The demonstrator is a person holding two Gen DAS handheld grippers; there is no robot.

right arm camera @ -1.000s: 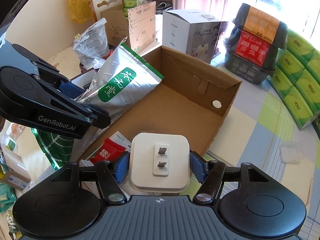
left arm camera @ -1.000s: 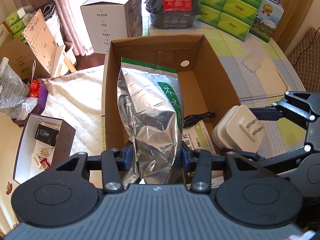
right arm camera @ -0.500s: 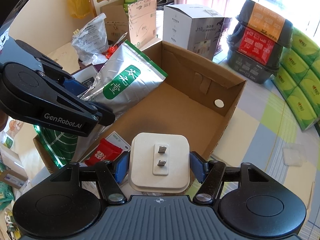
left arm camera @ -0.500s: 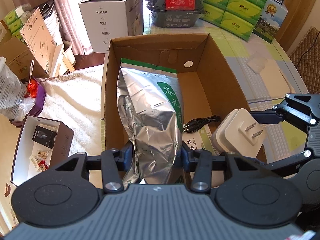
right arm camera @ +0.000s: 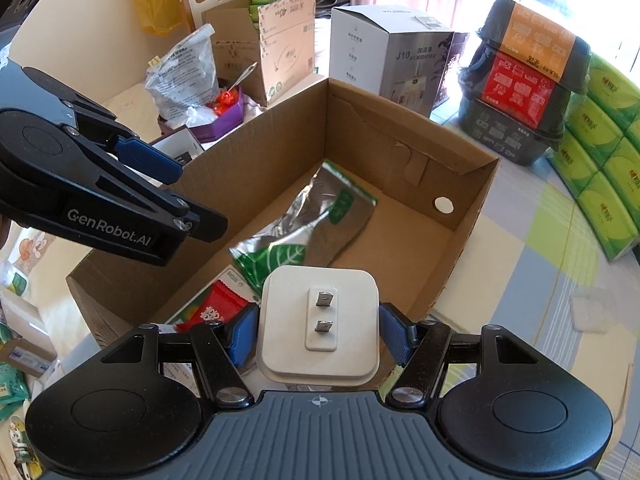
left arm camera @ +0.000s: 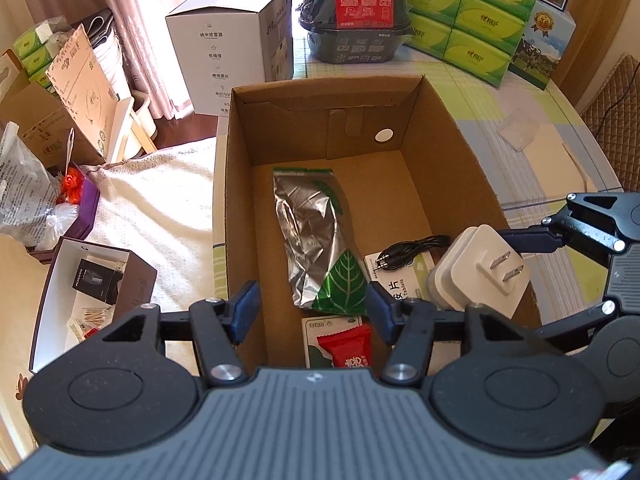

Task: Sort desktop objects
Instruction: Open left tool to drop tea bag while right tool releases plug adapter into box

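A brown cardboard box (left arm camera: 452, 152) (right arm camera: 400, 152) stands open in front of me. Inside it a silver tea bag with green leaf print (left arm camera: 308, 240) (right arm camera: 316, 216) lies flat on the floor. Near the front wall lie a red snack packet (left arm camera: 344, 348) (right arm camera: 216, 308), a white tablet box (left arm camera: 400, 280) and a black cable (left arm camera: 412, 248). My left gripper (left arm camera: 312, 308) (right arm camera: 192, 200) hangs open above the box's near end, with nothing between its fingers. My right gripper (right arm camera: 319, 332) is shut on a white plug adapter (right arm camera: 320, 320) (left arm camera: 480, 268), held over the box's right front corner with its prongs facing outward.
Behind the box stand a white humidifier carton (left arm camera: 236, 40), stacked black food containers (left arm camera: 356, 8) and green tissue packs (left arm camera: 472, 12). To the left are a white towel (left arm camera: 160, 208), an open white box of small items (left arm camera: 88, 280) and bags. A chair (left arm camera: 612, 120) is at the right.
My left gripper has opened and let go of the silver bag, which dropped from upright to lying flat in the box. The right gripper still holds the plug adapter, now slightly nearer the box.
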